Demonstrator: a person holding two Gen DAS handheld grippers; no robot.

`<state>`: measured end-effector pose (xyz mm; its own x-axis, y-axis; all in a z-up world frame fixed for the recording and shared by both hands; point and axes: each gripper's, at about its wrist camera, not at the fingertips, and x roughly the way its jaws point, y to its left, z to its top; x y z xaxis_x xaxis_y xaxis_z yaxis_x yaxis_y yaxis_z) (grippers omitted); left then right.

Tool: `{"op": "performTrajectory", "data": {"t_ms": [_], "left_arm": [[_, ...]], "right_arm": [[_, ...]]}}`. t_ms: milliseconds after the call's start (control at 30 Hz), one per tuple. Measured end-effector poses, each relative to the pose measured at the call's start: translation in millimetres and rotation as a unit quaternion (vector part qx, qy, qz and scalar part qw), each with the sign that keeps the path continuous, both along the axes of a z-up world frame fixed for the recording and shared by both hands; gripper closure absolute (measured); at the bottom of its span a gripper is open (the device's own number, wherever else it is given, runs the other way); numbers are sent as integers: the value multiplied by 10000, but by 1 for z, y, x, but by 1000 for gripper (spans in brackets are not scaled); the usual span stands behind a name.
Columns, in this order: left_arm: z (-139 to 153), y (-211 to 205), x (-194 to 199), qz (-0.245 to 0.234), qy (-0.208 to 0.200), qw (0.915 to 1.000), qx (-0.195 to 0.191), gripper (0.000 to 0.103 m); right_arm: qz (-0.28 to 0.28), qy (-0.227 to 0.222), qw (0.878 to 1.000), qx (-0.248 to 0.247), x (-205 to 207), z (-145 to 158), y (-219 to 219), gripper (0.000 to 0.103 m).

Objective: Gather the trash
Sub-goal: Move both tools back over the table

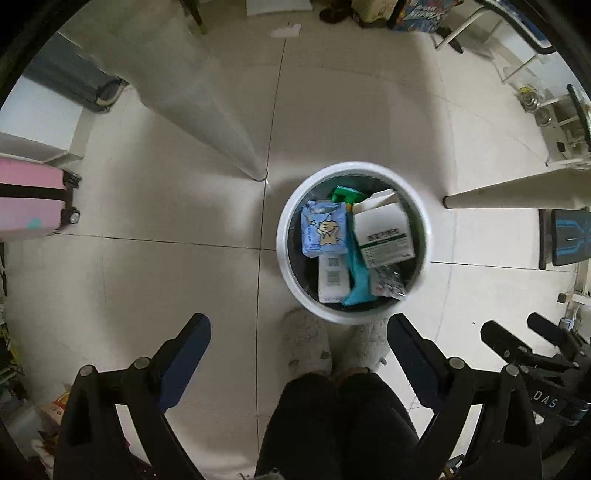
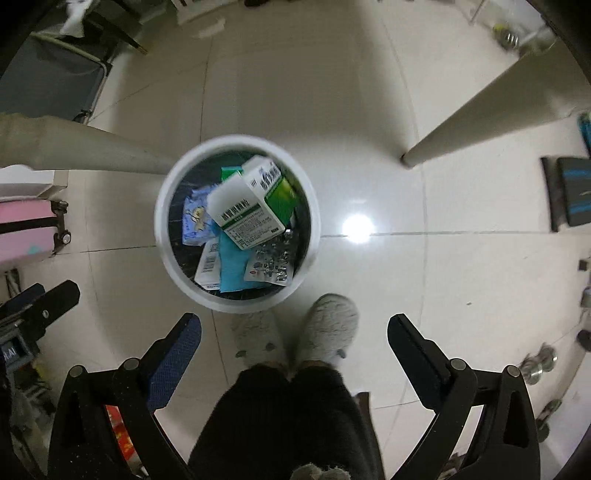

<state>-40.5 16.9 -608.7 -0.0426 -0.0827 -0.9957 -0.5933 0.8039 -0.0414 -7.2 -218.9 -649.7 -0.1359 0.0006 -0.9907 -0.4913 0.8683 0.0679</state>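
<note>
A round white trash bin stands on the tiled floor in front of the person's feet; it also shows in the right wrist view. It holds a white and green box, a blue tissue pack, a teal wrapper, a white packet and foil blister packs. The box appears tilted and blurred in the right wrist view. My left gripper is open and empty above the floor, near the bin. My right gripper is open and empty, right of the bin.
The person's grey slippers stand next to the bin. White table legs rise on both sides. A pink suitcase is at the left, a dark pad at the right, a paper scrap farther away.
</note>
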Motion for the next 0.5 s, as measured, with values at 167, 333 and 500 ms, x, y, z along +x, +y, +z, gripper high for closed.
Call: {"op": "performTrajectory", "data": {"t_ms": [167, 333, 500], "left_arm": [[67, -10, -7, 0, -190, 9998, 65, 5], [123, -20, -10, -33, -371, 9992, 141, 5], [184, -24, -18, -57, -611, 9978, 230, 5]], "right_arm": [[98, -383, 9992, 57, -5, 76, 3, 1], [57, -605, 9980, 184, -9, 152, -6, 1], [-5, -691, 9969, 371, -18, 231, -13, 1]]}}
